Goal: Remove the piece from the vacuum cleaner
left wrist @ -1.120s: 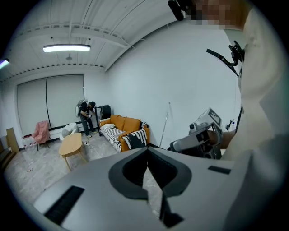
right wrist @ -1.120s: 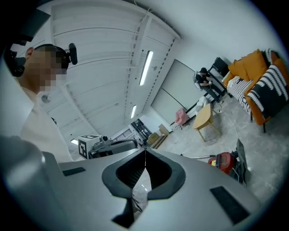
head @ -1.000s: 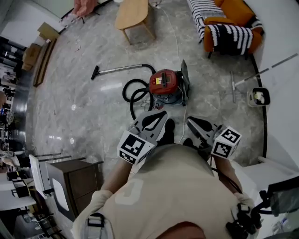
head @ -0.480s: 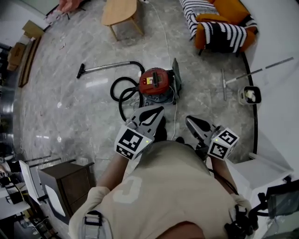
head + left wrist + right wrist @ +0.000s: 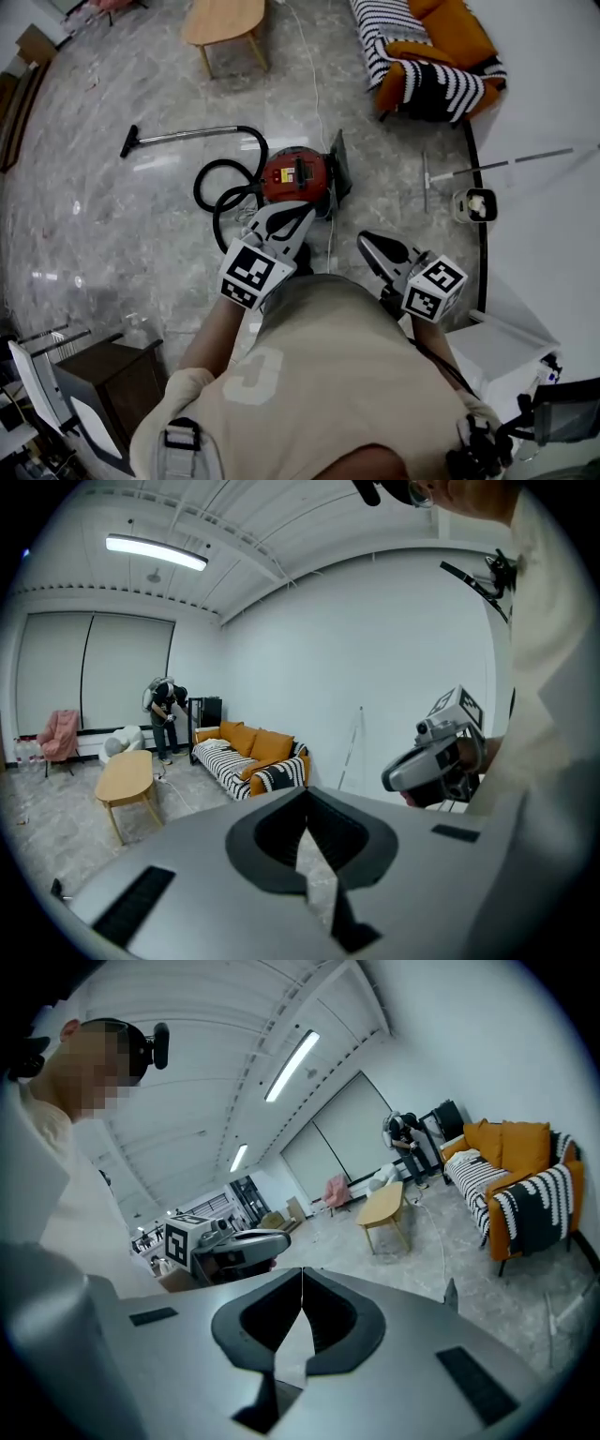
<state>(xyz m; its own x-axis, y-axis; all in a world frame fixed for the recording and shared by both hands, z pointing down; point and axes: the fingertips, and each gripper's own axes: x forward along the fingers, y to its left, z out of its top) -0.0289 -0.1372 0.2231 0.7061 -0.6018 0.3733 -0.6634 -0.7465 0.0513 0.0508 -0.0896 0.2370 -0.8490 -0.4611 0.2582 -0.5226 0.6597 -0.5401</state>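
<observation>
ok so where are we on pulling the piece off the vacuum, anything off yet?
Done: nothing. The red vacuum cleaner sits whole on the floor, its black hose running to the wand. In hand: nothing; the left tool and right tool are both shut and empty, neither touching it. Left: reach it, grip the piece, pull it off.

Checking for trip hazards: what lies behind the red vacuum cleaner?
A white cable runs toward the wooden table; the wand lies off left. The vacuum cleaner hides the floor right against its far side.
</observation>
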